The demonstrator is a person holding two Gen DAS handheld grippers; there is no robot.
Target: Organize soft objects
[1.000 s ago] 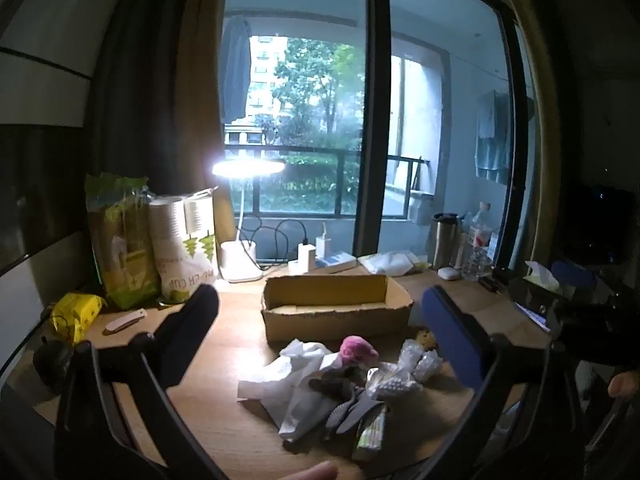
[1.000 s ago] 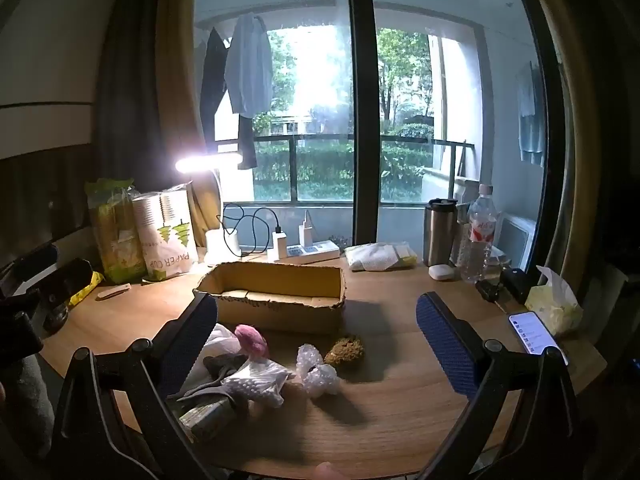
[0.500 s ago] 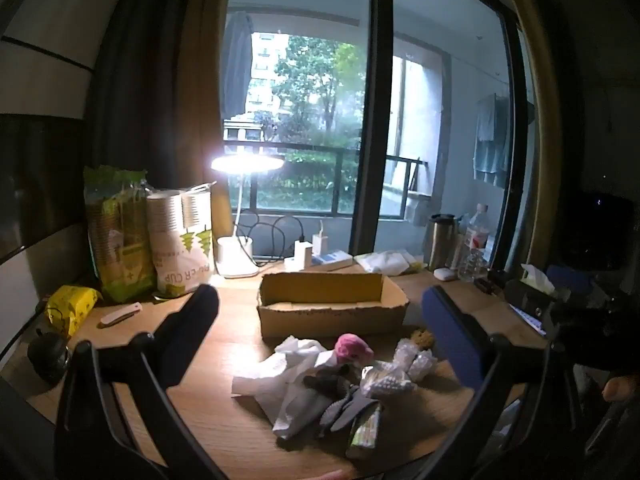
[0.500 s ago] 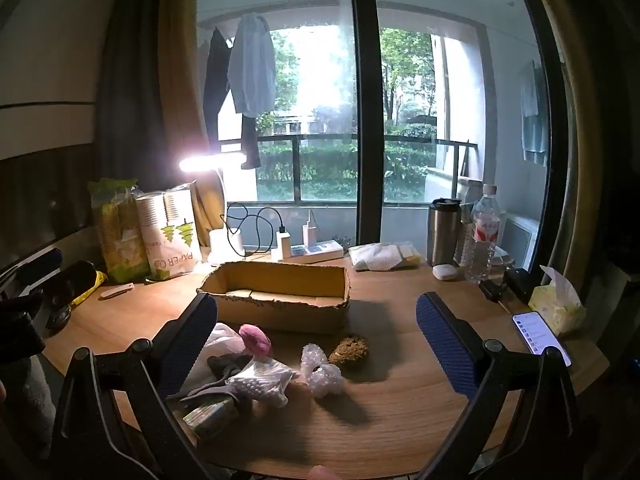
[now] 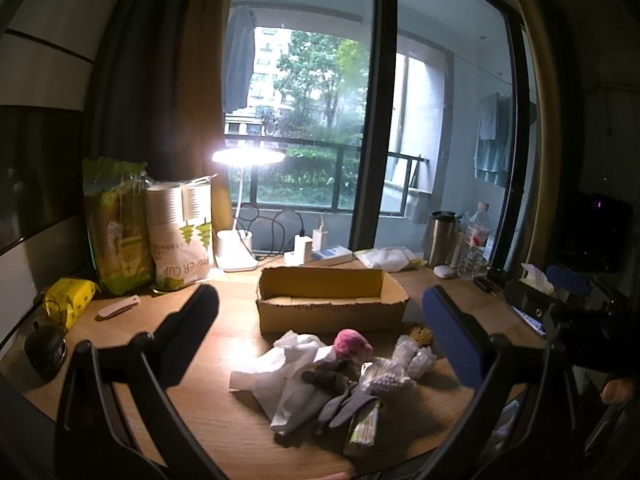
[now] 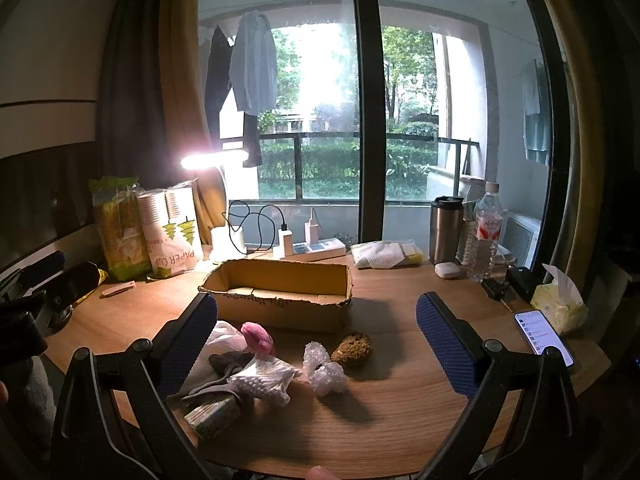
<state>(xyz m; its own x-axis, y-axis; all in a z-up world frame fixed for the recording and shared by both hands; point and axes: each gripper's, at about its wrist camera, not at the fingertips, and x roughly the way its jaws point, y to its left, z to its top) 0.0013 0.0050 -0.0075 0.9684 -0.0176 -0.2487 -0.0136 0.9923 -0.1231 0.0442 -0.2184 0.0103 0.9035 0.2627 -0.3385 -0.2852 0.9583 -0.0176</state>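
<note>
A pile of soft things lies on the wooden table in front of an open cardboard box (image 5: 332, 300) (image 6: 280, 294). It holds white crumpled tissue (image 5: 276, 376), a pink puff (image 5: 352, 342) (image 6: 258, 336), grey gloves (image 5: 332, 380) (image 6: 228, 364), a bag of cotton swabs (image 5: 386, 380) (image 6: 264, 380), bubble wrap (image 5: 414, 358) (image 6: 322, 372), a brown sponge (image 6: 352, 350) and a small tissue pack (image 6: 212, 416). My left gripper (image 5: 320, 340) is open and empty, held above the pile. My right gripper (image 6: 316, 340) is open and empty, above the pile's right side.
A lit desk lamp (image 5: 240, 240), paper cup packs (image 5: 180, 236), a power strip (image 6: 312, 248), a steel flask (image 6: 446, 228), a water bottle (image 6: 486, 232), a phone (image 6: 544, 332) and a tissue box (image 6: 560, 300) ring the table. A yellow pack (image 5: 68, 304) lies at the left.
Both grippers have drifted slightly; the box and pile sit a little differently in each view. Nothing on the table has moved and both grippers stay open.
</note>
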